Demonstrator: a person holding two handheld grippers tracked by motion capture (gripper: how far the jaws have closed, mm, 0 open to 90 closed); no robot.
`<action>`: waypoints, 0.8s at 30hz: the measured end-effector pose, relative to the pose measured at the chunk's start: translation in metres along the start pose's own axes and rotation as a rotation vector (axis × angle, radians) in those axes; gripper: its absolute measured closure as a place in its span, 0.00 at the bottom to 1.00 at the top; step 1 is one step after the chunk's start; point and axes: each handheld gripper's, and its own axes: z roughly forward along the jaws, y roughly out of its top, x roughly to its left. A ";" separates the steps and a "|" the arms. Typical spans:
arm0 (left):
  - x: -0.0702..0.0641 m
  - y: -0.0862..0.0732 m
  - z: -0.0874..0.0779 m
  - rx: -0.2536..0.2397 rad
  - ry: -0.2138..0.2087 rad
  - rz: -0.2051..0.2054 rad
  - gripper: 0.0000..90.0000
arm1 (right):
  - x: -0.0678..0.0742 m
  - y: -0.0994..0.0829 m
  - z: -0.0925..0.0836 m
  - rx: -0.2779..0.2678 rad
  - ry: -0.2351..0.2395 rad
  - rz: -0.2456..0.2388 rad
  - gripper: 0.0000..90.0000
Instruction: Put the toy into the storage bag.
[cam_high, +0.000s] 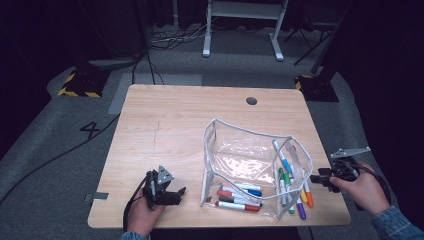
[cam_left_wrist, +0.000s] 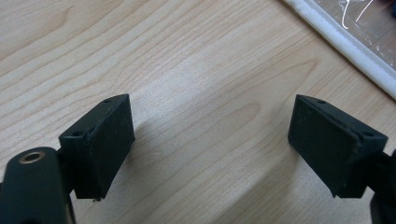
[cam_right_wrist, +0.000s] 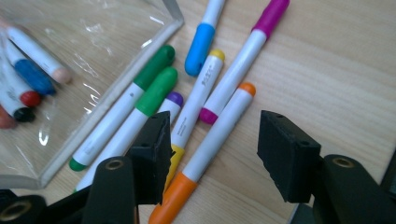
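A clear pouch (cam_high: 250, 155) with white trim lies open on the wooden table (cam_high: 165, 115), with several markers (cam_high: 239, 196) in its near end. More markers (cam_high: 292, 187) lie loose along its right side. My right gripper (cam_high: 318, 177) hovers at the table's right edge, its jaws open. In the right gripper view the gripper (cam_right_wrist: 217, 128) stands just above an orange-capped marker (cam_right_wrist: 210, 149), beside a yellow one (cam_right_wrist: 198, 98), a magenta one (cam_right_wrist: 243, 60) and two green ones (cam_right_wrist: 149, 100). My left gripper (cam_high: 176, 192) rests open on bare wood (cam_left_wrist: 210, 140), left of the pouch's white edge (cam_left_wrist: 345, 42).
A dark round cable hole (cam_high: 251, 100) sits near the table's far edge. Beyond the table are floor cables (cam_high: 150, 55), a white desk frame (cam_high: 240, 20) and yellow-striped stand bases (cam_high: 80, 82). Bare wood spans the left and far half.
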 end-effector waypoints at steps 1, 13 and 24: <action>0.000 0.000 0.000 0.000 0.000 0.000 0.16 | 0.000 -0.002 0.004 0.011 -0.001 -0.001 0.51; 0.000 0.000 0.000 0.000 0.000 0.000 0.16 | 0.002 -0.020 0.039 0.104 -0.014 -0.002 0.57; 0.000 0.000 0.000 0.000 0.000 -0.001 0.16 | -0.017 -0.017 0.042 0.138 -0.125 0.143 0.85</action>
